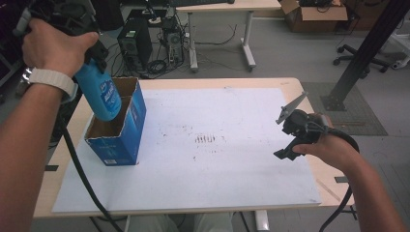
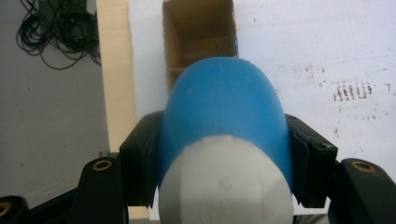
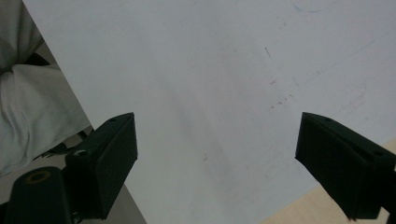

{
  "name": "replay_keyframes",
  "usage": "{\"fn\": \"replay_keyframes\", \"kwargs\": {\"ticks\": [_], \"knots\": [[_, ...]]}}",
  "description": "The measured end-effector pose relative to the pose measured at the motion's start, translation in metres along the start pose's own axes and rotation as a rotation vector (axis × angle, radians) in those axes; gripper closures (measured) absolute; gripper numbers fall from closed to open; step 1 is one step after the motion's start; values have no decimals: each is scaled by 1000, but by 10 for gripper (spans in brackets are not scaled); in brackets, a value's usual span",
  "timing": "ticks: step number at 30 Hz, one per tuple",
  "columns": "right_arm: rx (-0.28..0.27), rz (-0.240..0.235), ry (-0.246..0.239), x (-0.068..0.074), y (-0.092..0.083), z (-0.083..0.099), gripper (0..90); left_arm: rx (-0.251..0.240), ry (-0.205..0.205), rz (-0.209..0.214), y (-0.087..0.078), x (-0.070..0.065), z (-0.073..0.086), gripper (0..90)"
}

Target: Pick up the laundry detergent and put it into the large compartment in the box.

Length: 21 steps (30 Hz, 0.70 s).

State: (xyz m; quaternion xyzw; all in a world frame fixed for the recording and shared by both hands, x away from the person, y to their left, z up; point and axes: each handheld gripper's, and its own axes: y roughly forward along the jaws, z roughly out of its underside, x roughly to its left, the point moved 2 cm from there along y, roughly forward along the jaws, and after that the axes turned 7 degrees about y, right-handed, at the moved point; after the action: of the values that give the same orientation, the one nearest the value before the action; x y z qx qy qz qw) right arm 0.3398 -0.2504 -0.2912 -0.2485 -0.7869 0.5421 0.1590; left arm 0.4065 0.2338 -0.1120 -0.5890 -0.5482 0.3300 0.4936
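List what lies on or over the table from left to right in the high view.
blue bottle held in the left gripper → open blue box → dark smudges on the white sheet → right gripper

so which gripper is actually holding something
The left gripper, raised over the open blue box: its jaws are clamped on a blue bottle. The right gripper is spread wide above the white sheet, with nothing between its jaws.

Beyond your table's far edge you have a second desk (image 1: pixel 220 6), computer towers (image 1: pixel 135 41) amid tangled cables, a cardboard box (image 1: pixel 314 14), and an office chair (image 1: pixel 360 60) at right.
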Motion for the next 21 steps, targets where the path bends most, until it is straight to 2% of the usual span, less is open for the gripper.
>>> {"fn": "replay_keyframes", "kwargs": {"ticks": [5, 8, 14, 21], "knots": [[7, 2, 12, -1, 0, 4, 128, 3, 18, -3, 24, -1, 0, 378], [9, 4, 23, -1, -1, 5, 128, 6, 10, 9, 36, 2, 1, 379], [19, 2, 29, -3, 1, 5, 128, 16, 8, -25, 59, 7, 5, 379], [24, -3, 24, -3, 6, -2, 128, 10, 9, -6, 85, 11, 11, 379]]}}
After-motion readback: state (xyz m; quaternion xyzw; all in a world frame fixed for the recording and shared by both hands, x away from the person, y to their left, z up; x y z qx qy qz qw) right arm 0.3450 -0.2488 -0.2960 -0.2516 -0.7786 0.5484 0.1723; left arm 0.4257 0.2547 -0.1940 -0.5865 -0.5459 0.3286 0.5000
